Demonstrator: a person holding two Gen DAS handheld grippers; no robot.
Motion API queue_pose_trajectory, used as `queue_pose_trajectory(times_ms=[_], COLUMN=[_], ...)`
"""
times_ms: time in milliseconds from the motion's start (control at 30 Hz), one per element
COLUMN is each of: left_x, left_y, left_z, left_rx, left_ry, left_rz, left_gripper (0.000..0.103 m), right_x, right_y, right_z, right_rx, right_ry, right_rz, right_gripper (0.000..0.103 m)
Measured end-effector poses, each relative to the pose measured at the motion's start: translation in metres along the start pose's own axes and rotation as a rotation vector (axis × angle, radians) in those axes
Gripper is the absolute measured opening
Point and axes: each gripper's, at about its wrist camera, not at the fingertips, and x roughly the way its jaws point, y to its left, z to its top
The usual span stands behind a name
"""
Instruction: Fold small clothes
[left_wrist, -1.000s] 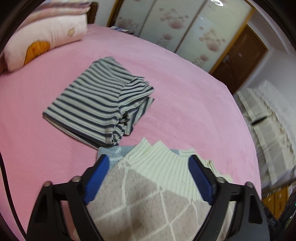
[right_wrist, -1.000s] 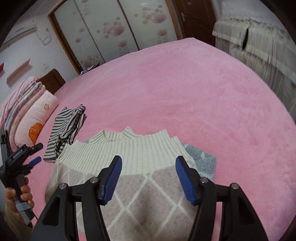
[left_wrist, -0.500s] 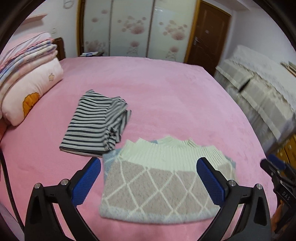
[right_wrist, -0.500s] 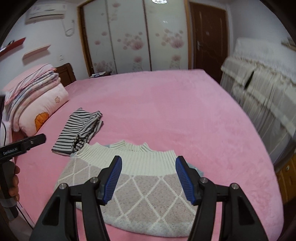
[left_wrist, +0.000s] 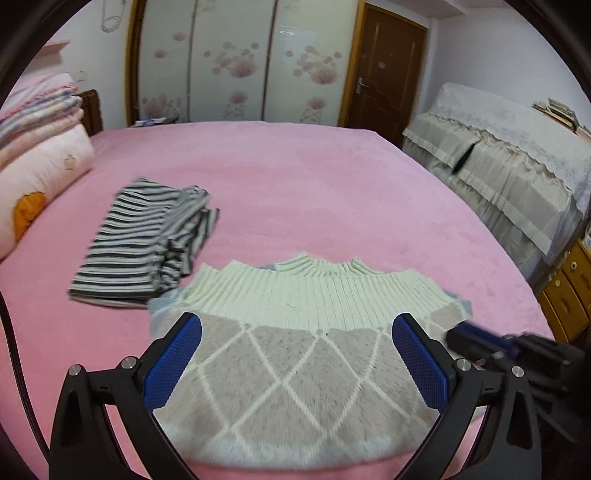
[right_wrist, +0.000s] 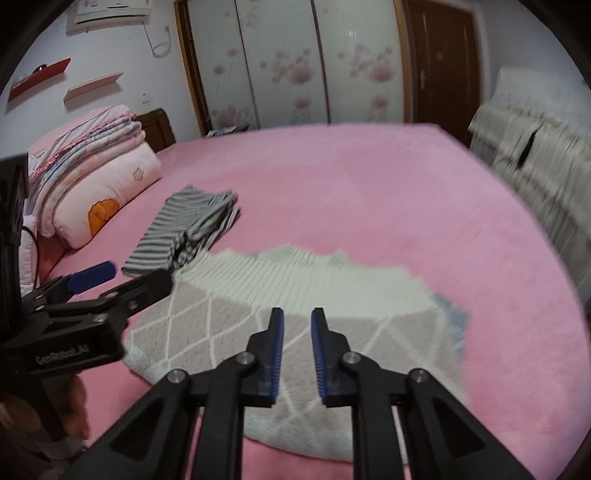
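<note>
A folded sweater (left_wrist: 295, 354), beige with a white diamond pattern and cream ribbed edge, lies flat on the pink bed (left_wrist: 314, 184); it also shows in the right wrist view (right_wrist: 295, 295). A folded striped garment (left_wrist: 147, 236) lies to its left, also seen in the right wrist view (right_wrist: 184, 229). My left gripper (left_wrist: 295, 354) is open and empty, held above the sweater. My right gripper (right_wrist: 297, 325) hovers over the sweater with its jaws narrowed to a small gap, holding nothing. The right gripper shows at the sweater's right edge in the left wrist view (left_wrist: 480, 343).
Stacked pink bedding and a pillow (left_wrist: 40, 162) lie at the bed's left end. A cloth-covered piece of furniture (left_wrist: 517, 158) stands to the right, with wooden drawers (left_wrist: 569, 284) beside it. A wardrobe with flowered sliding doors (left_wrist: 240, 62) is behind the bed.
Both grippers have pulled back and up from the sweater, which now lies folded on the bed. The right gripper's jaws have narrowed from wide open to a small gap.
</note>
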Motion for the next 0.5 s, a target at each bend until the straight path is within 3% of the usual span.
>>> queue_pose_trajectory(times_ms=[133, 233, 333, 367, 400, 500], left_x=[0.053, 0.093, 0.131, 0.141, 0.148, 0.151], left_y=[0.01, 0.014, 0.02, 0.022, 0.024, 0.035], left_z=[-0.006, -0.011, -0.017, -0.019, -0.021, -0.023], left_rx=[-0.059, -0.071, -0.048, -0.02, 0.014, 0.067], left_ry=[0.066, 0.128, 0.187, 0.203, 0.209, 0.201], left_rz=[-0.106, -0.124, -0.075, -0.032, 0.015, 0.042], left_gripper=[0.098, 0.088, 0.078, 0.069, 0.066, 0.066], right_x=[0.06, 0.099, 0.128, 0.134, 0.137, 0.136], right_y=[-0.004, -0.009, -0.023, -0.028, -0.034, -0.058], right_z=[-0.004, -0.004, -0.003, -0.004, -0.004, -0.005], right_rx=[0.018, 0.014, 0.027, 0.023, 0.021, 0.007], right_ry=[0.076, 0.12, 0.16, 0.165, 0.168, 0.163], right_rz=[0.089, 0.098, 0.066, 0.043, 0.024, -0.06], right_gripper=[0.013, 0.011, 0.007, 0.0, 0.0, 0.0])
